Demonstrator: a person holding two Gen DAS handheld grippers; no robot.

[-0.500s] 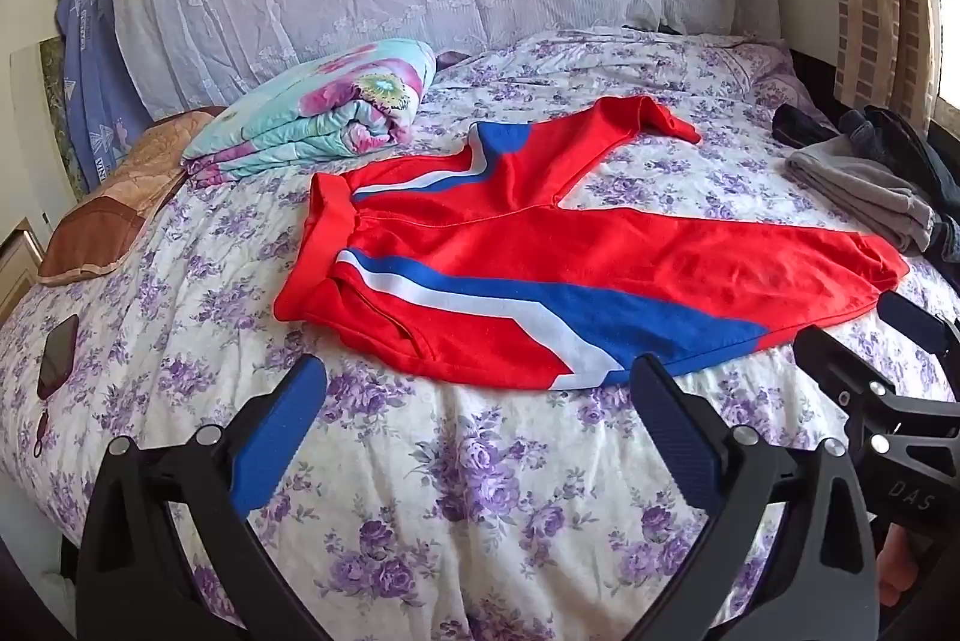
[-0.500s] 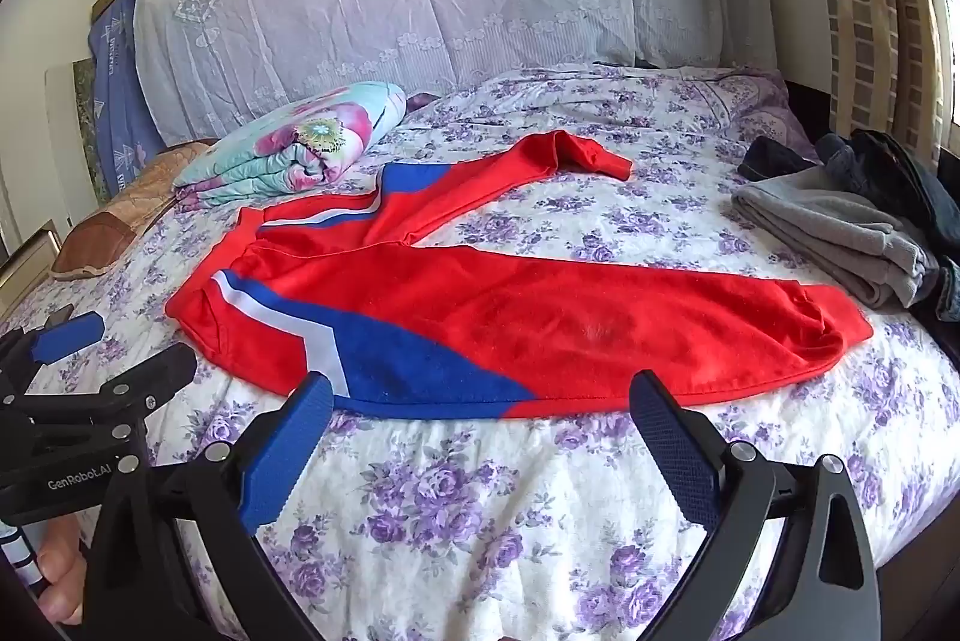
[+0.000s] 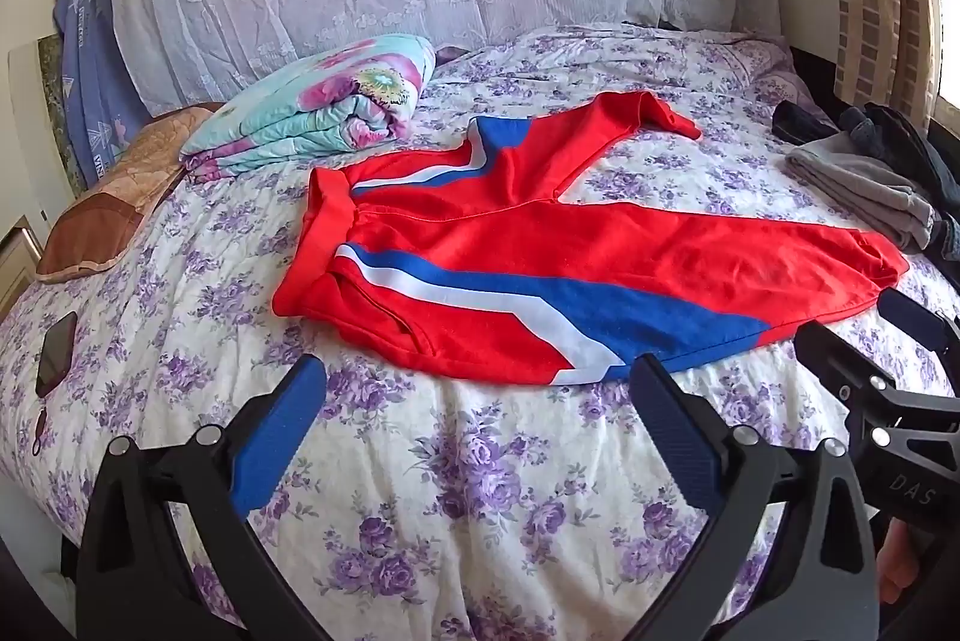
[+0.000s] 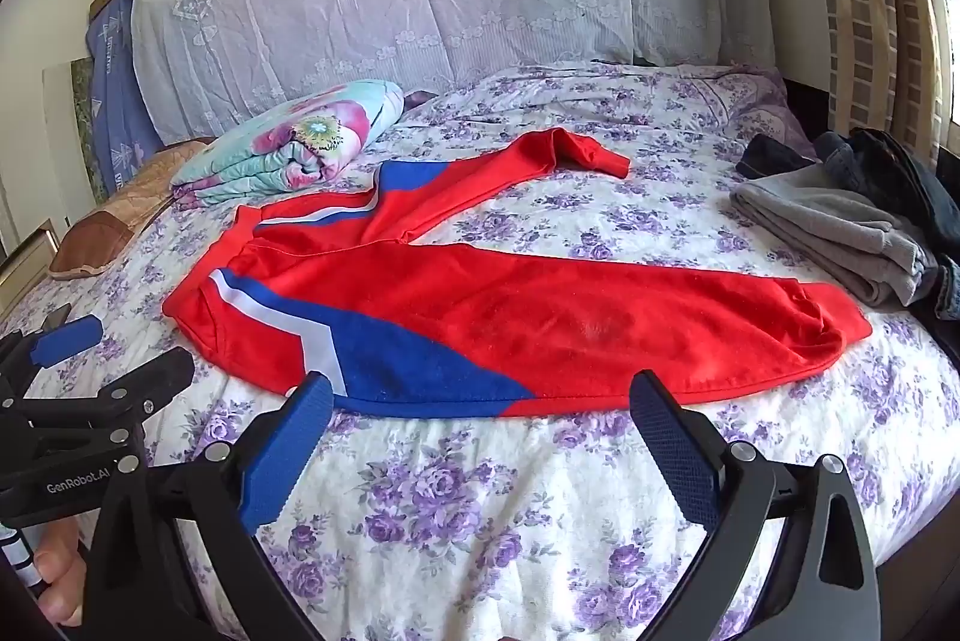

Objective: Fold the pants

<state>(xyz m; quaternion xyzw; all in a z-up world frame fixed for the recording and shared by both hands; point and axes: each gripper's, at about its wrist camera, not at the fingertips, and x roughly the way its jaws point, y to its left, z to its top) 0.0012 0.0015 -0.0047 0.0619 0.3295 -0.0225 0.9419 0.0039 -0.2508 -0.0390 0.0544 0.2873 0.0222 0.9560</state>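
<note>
Pants point(image 3: 600, 257), smooth red knit, legs splayed

Red pants point(image 3: 600, 251) spread on floral bed point(image 3: 480, 491), left hand-held gripper point(image 3: 477, 383) wide apart, empty

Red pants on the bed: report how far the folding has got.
Done: the red pants are laid out on the floral bedspread, legs apart in a V. In hand: nothing; the left claw and right claw hover open near the bed's front edge, off the fabric. Left: every fold, starting with bringing one leg over the other.
</note>
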